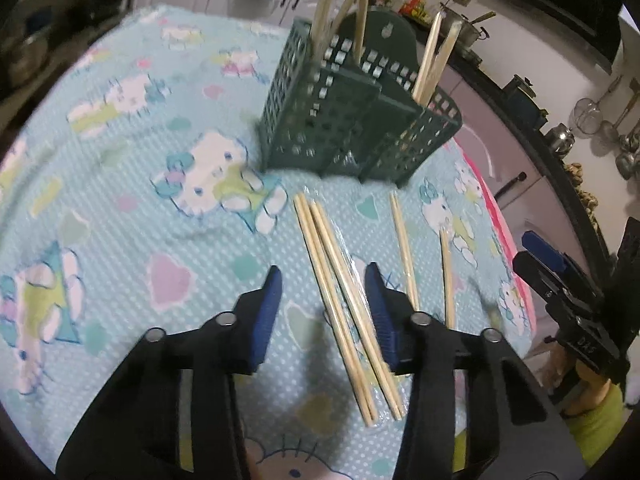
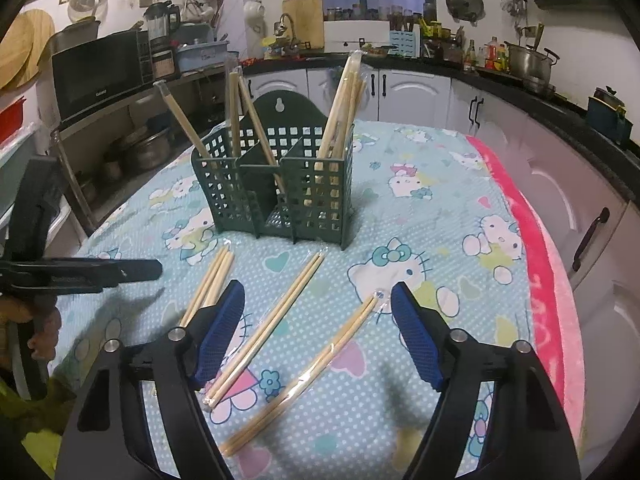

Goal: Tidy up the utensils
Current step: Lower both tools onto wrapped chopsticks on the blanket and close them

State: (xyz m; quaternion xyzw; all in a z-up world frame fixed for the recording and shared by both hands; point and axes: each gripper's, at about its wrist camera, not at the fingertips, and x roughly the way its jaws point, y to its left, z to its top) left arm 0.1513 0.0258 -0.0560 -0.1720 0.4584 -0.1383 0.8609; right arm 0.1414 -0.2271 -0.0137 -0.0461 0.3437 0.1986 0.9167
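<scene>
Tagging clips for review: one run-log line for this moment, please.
left gripper: jaws around wrapped wooden chopstick pairs, not clamped | right gripper: open over table | green perforated plastic utensil holder: partly filled

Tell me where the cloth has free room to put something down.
Free: the cloth right of the green caddy, up to the pink edge; also left of the caddy in the left wrist view. Crowded: in front of the caddy, where three chopstick bundles lie.

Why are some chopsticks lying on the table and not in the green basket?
Three wrapped bundles of chopsticks lie loose and crooked on the cartoon cloth, each at its own angle. The others stand in the green basket. Nothing looks spilled or broken.
</scene>
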